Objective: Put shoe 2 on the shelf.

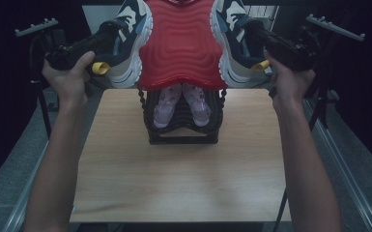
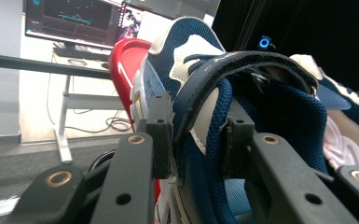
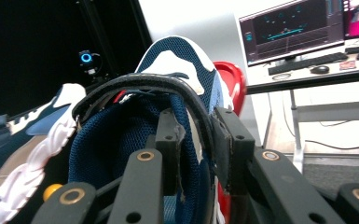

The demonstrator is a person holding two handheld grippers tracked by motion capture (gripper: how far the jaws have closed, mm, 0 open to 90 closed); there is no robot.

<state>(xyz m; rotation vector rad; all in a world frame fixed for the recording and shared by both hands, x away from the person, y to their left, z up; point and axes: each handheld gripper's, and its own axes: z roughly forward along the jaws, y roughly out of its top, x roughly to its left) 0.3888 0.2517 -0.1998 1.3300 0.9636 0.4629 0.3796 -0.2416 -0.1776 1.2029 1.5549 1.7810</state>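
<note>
A pair of blue and white sneakers is held up at the two sides of a red wavy shelf [image 1: 181, 48]. My left gripper [image 1: 113, 30] is shut on the left sneaker [image 1: 130, 46]. In the left gripper view its jaws [image 2: 196, 133] pinch the collar wall of that sneaker [image 2: 186, 46], one jaw inside the opening and one outside. My right gripper [image 1: 252, 30] is shut on the right sneaker [image 1: 229, 46] in the same way, as the right gripper view shows [image 3: 196, 135] on its sneaker [image 3: 177, 51]. Both sneakers are clear of the table.
The red shelf tops a black rack [image 1: 183, 135] at the far middle of the wooden table [image 1: 174, 179]. A pair of small pink shoes [image 1: 166, 104] sits on the rack under the shelf. A desk with monitors [image 3: 289, 30] stands beyond.
</note>
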